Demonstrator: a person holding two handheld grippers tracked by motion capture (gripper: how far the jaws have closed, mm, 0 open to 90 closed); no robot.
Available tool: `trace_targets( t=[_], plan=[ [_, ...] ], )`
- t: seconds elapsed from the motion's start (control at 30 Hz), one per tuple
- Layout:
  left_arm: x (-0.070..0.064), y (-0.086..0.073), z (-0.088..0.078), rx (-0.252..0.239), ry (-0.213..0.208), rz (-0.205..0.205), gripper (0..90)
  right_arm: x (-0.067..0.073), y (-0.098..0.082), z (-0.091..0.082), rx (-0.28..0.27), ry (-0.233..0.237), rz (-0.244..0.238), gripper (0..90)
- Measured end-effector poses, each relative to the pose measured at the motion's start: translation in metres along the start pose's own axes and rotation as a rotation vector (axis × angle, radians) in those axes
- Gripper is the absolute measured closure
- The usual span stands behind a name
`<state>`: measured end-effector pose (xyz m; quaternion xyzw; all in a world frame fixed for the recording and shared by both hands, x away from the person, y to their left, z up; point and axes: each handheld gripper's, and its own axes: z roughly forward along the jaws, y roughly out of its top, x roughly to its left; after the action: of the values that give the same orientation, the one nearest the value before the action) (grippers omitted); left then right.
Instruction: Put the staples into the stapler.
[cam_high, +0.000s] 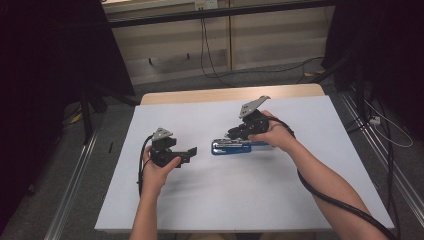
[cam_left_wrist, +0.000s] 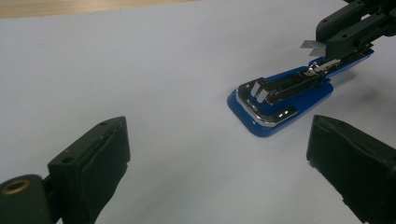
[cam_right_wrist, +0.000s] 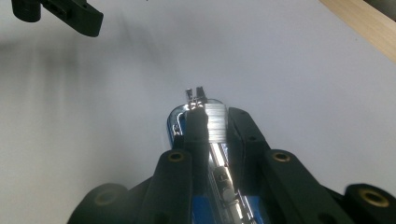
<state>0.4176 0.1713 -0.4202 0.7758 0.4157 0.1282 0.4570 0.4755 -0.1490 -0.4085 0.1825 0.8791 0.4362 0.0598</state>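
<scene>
Your right gripper (cam_high: 239, 134), frame centre, hides the stapler's (cam_high: 230, 147) rear, fingers clamped on it; left gripper (cam_high: 190, 154) fingers gape empty.

no text, label, brand, number or sign can be read in any of the pictures.
</scene>
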Motion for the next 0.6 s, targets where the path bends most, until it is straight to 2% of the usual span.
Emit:
trace_targets(
  t=[0.6],
  plan=[
    [0.002, 0.0, -0.003, -0.005, -0.003, -0.003, 6.3, 0.0, 0.005, 0.013, 0.015, 0.034, -0.036, 79.1]
  ],
)
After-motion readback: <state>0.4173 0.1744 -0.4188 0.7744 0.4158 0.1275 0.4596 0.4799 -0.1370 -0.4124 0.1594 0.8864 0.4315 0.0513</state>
